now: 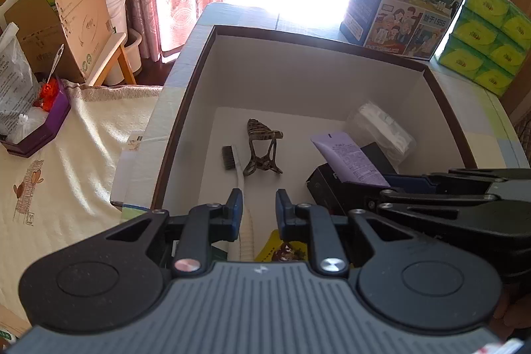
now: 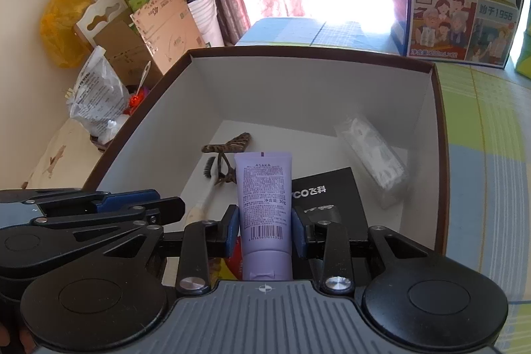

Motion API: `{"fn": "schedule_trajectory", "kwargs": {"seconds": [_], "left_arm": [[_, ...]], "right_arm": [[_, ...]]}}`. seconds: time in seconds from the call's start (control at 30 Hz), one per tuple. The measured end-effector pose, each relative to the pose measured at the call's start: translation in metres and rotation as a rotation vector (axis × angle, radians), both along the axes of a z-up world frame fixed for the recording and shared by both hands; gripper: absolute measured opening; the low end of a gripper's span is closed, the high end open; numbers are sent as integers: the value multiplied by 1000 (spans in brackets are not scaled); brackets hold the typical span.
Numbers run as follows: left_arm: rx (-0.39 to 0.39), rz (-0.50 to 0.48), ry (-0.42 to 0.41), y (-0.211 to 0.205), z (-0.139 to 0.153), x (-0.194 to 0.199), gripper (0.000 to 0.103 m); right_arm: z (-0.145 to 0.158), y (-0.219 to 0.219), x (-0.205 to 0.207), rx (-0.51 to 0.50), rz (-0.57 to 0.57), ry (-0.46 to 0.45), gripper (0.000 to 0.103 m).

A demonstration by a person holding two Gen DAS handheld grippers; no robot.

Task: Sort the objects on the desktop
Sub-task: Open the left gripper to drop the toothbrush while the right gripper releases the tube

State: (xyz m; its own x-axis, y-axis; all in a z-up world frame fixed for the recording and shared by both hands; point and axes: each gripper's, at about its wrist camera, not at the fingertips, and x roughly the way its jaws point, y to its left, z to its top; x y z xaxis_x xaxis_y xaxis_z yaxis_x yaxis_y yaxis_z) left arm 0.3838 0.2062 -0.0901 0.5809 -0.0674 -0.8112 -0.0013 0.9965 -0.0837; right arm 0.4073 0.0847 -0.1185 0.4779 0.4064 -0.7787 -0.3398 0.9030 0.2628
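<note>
Right gripper is clamping the purple ASAKA tube across its lower body, just above the cap end; both pads are touching the tube sides, and the tube is pointing straight ahead of the fingers, over the open box. Judgement: tube looks light, soft-walled and smooth, so it is likely to dent or slide under a hard squeeze; the stiffer shoulder near the cap seems the safer hold.

Left gripper is standing released, jaws apart with nothing between the pads. The toothbrush handle is running just beside its left finger, bristles pointing away.

Count inside the box, ahead of the tools:
- toothbrush: 1, thin, stiff, light; best taken mid-handle.
- patterned hair claw clip: 1, rigid, probably brittle at the teeth.
- black FLYCO carton: 1, beneath the tube.
- clear-wrapped white packet: 1, ahead-right; film probably slippery.
- purple tube: 1, held.
</note>
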Motion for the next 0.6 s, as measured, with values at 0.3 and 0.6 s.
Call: {"fn": "schedule_trajectory", "kwargs": {"seconds": [0.3, 0.6], "left_arm": [[-4, 11, -1, 3, 2, -1, 17], [12, 15, -9, 0, 6, -9, 23]], "right_arm": [[-1, -3, 1, 78, 8, -9, 32], [14, -10, -11, 42, 41, -87, 51]]}}
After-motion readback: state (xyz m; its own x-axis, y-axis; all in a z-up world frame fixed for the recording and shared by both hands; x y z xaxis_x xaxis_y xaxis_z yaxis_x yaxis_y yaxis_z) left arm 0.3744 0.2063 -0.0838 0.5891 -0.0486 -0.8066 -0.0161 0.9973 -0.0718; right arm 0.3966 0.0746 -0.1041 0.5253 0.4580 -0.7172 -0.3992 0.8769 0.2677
